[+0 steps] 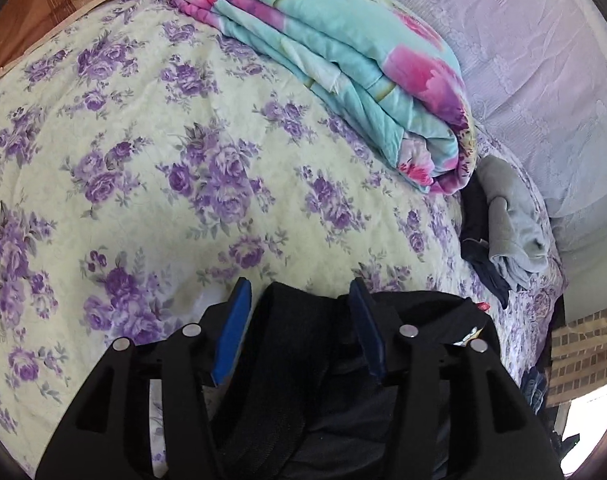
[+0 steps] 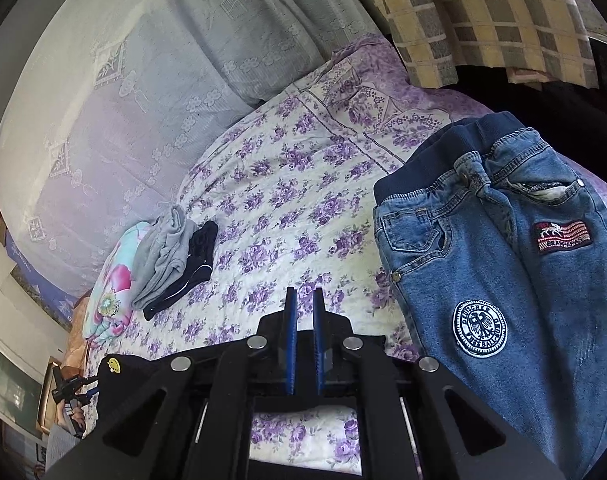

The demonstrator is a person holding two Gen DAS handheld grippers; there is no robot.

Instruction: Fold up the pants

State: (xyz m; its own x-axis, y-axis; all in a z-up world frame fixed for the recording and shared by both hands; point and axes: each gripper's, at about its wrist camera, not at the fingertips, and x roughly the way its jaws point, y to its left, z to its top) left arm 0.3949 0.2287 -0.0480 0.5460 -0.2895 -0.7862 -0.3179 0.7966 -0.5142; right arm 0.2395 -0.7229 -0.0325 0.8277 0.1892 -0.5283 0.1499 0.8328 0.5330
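Folding looks barely begun: the jeans [image 2: 499,256] lie flat beside the right gripper [image 2: 304,300], whose fingers are nearly clenched on nothing. The left gripper [image 1: 301,292] spreads its fingers around black pants [image 1: 291,328] on the bed [image 1: 143,160], not pinching.

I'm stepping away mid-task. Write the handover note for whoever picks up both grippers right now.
Left gripper: jaws apart, black pants lying between them; grip not confirmed.
Right gripper: fingers nearly together, nothing between them, above the floral bedspread.
Blue jeans: unfolded on the bed, right of the right gripper, waistband away from the camera.
Gray and dark clothes: piled beside the folded quilt.
Done: no finished fold visible.
Left: fold the black pants, probably then the jeans.
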